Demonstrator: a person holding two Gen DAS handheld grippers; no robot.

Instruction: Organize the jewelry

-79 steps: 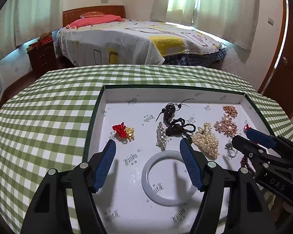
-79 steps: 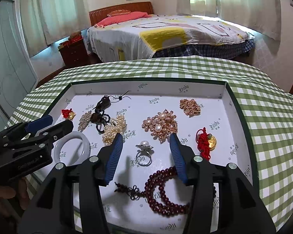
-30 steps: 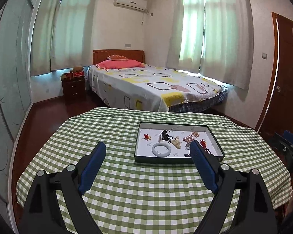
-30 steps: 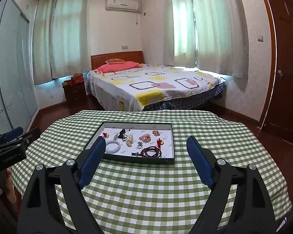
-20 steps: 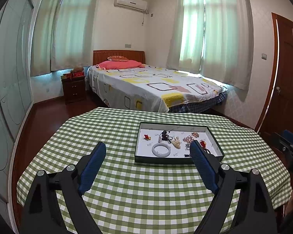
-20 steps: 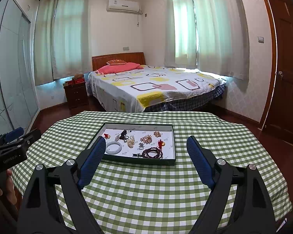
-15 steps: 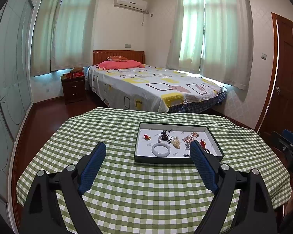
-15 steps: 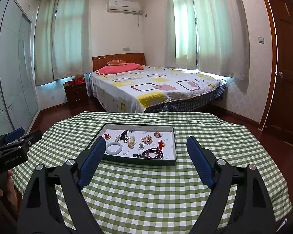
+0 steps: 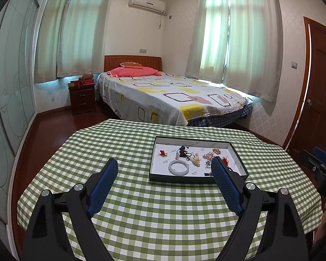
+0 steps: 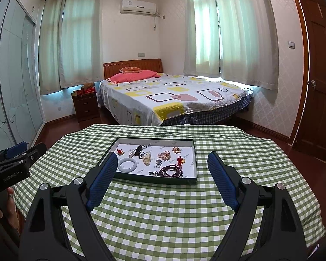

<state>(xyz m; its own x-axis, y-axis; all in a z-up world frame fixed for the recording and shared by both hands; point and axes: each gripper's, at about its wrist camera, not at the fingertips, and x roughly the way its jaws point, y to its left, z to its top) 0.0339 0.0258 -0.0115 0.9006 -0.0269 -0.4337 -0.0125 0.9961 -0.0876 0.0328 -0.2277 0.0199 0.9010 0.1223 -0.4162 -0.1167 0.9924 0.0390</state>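
A shallow dark-rimmed tray (image 9: 193, 179) (image 10: 154, 180) with a white floor lies on the green checked table. In it are a white bangle (image 9: 178, 167) (image 10: 127, 166), a dark red bead bracelet (image 10: 171, 171), a pearl cluster (image 9: 195, 159), a pearl-and-gold brooch (image 10: 164, 155), a ring (image 10: 158, 163), red knot charms (image 9: 162, 153) (image 10: 181, 160) and dark corded pieces (image 10: 139, 150). My left gripper (image 9: 164, 183) hangs open well short of the tray, with nothing between its blue pads. My right gripper (image 10: 162, 178) is open and empty too, held back over the near part of the table.
The table (image 9: 141, 208) wears a green and white checked cloth with rounded edges. Beyond it stand a bed (image 9: 171, 100), a dark nightstand (image 9: 83, 100) and curtained windows. A wooden door (image 10: 319, 82) is at the right. A hand (image 10: 2, 215) holds the left gripper's handle.
Earlier both grippers hovered right over the tray's jewelry; they pulled far back and up. Over the last second nothing has moved.
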